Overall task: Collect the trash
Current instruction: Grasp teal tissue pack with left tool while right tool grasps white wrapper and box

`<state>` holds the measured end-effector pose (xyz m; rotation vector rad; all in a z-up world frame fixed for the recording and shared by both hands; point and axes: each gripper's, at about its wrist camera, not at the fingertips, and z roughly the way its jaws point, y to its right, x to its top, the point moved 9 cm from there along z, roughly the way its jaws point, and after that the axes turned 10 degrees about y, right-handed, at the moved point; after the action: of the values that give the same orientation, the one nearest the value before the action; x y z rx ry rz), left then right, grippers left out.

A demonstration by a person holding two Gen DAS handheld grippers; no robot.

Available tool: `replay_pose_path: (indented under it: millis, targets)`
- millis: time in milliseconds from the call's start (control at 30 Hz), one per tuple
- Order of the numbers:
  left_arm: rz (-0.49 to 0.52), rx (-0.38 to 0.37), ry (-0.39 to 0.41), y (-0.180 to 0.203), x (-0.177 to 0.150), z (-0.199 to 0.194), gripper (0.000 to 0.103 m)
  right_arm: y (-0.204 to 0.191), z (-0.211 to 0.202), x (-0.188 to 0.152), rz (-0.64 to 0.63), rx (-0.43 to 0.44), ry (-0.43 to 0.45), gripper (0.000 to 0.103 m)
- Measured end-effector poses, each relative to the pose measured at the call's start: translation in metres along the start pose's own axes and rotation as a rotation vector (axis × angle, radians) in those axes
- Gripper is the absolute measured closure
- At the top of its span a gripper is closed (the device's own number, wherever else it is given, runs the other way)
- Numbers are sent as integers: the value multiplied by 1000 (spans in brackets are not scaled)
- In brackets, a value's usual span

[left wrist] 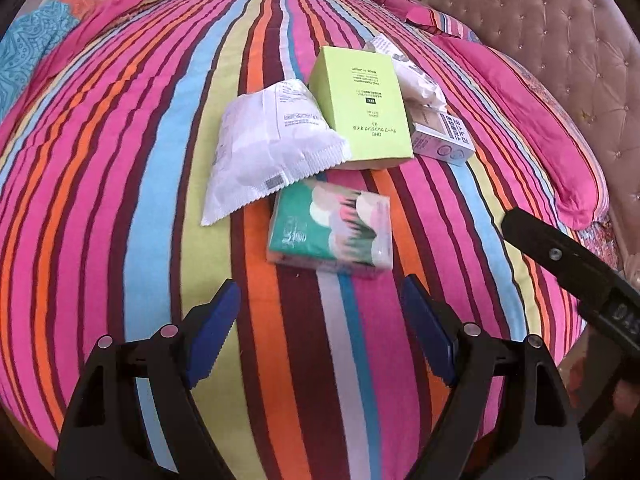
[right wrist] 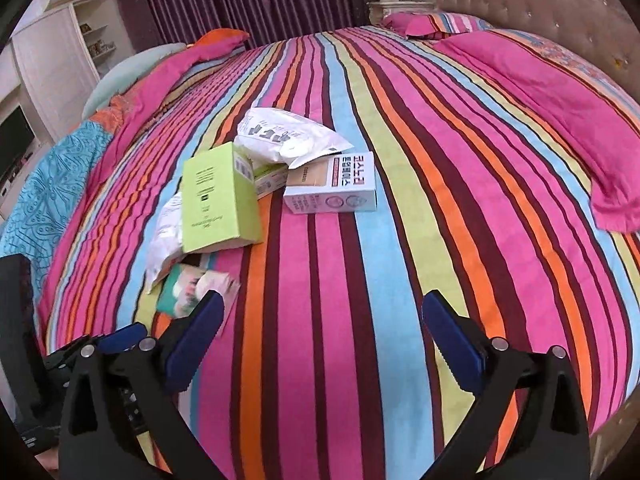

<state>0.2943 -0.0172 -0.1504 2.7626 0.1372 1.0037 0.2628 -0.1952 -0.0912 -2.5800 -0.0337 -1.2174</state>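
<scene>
Nearest the lens in the left wrist view, the left gripper [left wrist: 320, 332] tilts steeply down at the striped bedspread [left wrist: 120, 200], its blue-padded jaws apart with nothing between them — only stripes show in the gap. The right gripper [right wrist: 322, 344] is angled down too, less steeply, and its jaws stand wide apart and empty over the cover. In the left view, one black finger of the right gripper reaches in from the right edge; in the right view the left gripper sits low at the left, just beside the right one.

The bed fills both views, with a tufted headboard [left wrist: 540, 40] to the right and pink pillows [right wrist: 560, 112] along it.

The trash lies in one loose cluster mid-bed, ahead of both grippers. A green box [left wrist: 360, 108] is the biggest piece, leaning on a crumpled white wrapper [left wrist: 272, 148] to its left in the left view. Just ahead of the left jaws lies a green tissue pack [left wrist: 330, 232] — the closest piece. Beyond the green box sit another white bag [right wrist: 288, 136] and a small white carton [right wrist: 334, 184].
</scene>
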Motion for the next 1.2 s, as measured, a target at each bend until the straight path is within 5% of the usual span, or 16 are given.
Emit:
replay_pose_path:
  millis: [600,833,1200]
  targets:
    - [16,32,2,4,13,33,23,11,77,25,-15,-59,-59,8]
    - [25,52,18,3,17,38,23,4,91,46,-70,-87,43,8]
    - [121,107,49,5,16,40,33,11,116,47,-20,-69,-43,12]
